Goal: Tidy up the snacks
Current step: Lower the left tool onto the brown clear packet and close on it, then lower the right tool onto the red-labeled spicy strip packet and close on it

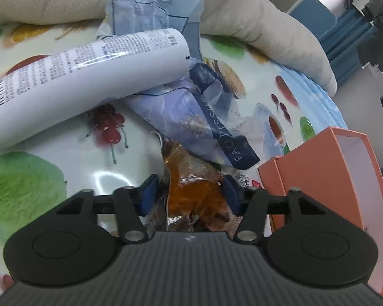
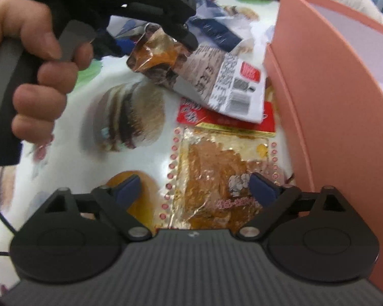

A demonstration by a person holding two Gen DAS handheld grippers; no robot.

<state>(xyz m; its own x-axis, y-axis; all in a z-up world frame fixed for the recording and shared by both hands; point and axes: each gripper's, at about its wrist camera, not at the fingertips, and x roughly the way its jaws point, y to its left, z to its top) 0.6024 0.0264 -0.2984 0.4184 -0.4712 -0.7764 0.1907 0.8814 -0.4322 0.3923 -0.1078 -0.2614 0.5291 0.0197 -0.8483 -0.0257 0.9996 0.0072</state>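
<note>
Left gripper [image 1: 189, 195] clamped on a crinkled orange-brown snack packet with a silver foil edge [image 1: 191, 191], blue pads pressing both sides of the wrapper, packet lifted just above the glossy fruit-printed tablecloth [image 1: 63, 153]. Same packet seen from the right wrist view [image 2: 166, 58], hanging from the black fingers of the left tool, its white printed back with barcode tilting down to the right and overlapping a flat clear-and-red snack packet showing an orange-brown slab inside [image 2: 217, 168]. Bare hand [image 2: 40, 58] wrapped round the grey trigger grip at far left of that view.

Right gripper [image 2: 194, 188] spread wide, blue pads either side of the flat packet's near end, hovering just over it; contact cannot be told. Flat packet lying on the cloth, its right edge just beside the salmon-pink open cardboard box with white inside [image 2: 332, 102].

Over in the left wrist view, pink box [image 1: 332, 178] standing at right, near the held packet. Beyond the packet, a crumpled blue-and-navy plastic tissue wrapper lettered FACIAL [image 1: 204, 117] sprawled in the middle. Long white cylindrical tube covered in black print [image 1: 84, 81] lying slantwise at left, its far end resting on the wrapper. Beige padded cushion [image 1: 255, 12] curving along the far edge of the table
</note>
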